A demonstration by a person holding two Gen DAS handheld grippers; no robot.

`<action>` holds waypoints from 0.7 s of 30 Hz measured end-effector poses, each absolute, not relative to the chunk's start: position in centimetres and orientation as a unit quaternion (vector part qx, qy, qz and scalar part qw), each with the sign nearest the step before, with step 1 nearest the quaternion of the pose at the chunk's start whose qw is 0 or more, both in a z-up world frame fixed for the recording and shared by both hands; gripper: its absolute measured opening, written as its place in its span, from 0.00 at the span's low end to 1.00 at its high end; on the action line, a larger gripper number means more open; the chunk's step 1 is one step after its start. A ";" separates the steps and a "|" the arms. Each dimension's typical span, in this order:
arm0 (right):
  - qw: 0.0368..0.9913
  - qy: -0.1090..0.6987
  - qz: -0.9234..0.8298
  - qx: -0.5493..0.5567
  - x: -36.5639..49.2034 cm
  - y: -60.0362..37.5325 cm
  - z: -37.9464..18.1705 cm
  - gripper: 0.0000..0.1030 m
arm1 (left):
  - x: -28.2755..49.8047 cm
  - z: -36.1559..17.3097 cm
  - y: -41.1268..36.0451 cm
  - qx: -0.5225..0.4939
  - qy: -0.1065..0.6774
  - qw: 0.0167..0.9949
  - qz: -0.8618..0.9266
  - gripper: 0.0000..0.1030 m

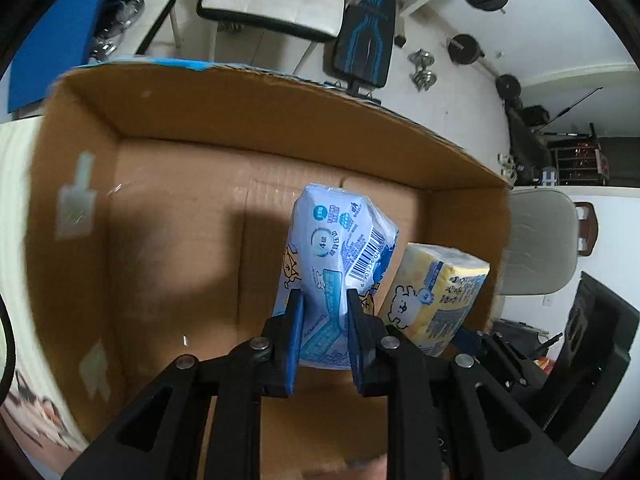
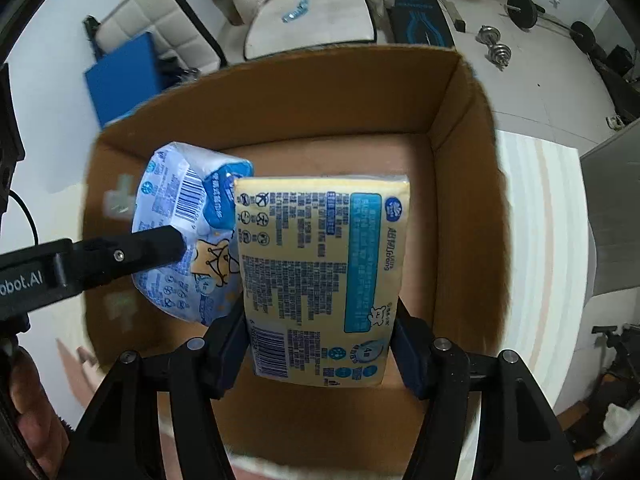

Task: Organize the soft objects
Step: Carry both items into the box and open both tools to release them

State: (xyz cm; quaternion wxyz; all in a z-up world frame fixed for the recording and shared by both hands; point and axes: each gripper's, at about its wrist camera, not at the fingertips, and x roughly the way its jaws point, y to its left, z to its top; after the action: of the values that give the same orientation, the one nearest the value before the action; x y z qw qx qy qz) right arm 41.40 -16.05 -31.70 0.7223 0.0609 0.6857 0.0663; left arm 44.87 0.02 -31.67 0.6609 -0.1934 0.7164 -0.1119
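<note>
Two soft tissue packs hang over one open cardboard box (image 1: 248,120): one blue pack (image 1: 340,240) and one yellow pack (image 2: 320,272), side by side and just touching. The left gripper (image 1: 322,320) pinches the blue pack's near end, fingers narrowed. The right gripper (image 2: 320,344) clamps the yellow pack, fingers spread wide across it.

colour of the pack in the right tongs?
Pale yellow tissue pack with a blue label panel and dark print; clearest in the right wrist view.

left claw (image 2: 176,240): "obot.AI" | blue tissue pack (image 1: 340,248): "4"
</note>
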 end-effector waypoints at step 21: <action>0.713 0.700 0.026 0.032 42.4 -14.4 -33.3 0.83 | 44.7 -29.8 -1.4 -0.056 0.707 0.703 -0.060 0.78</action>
State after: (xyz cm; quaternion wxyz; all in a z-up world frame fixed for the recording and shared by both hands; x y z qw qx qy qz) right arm 42.41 -14.37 -33.25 0.7126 0.0325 0.7003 0.0262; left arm 44.71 -1.41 -29.78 0.7026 -0.0558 0.7068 -0.0602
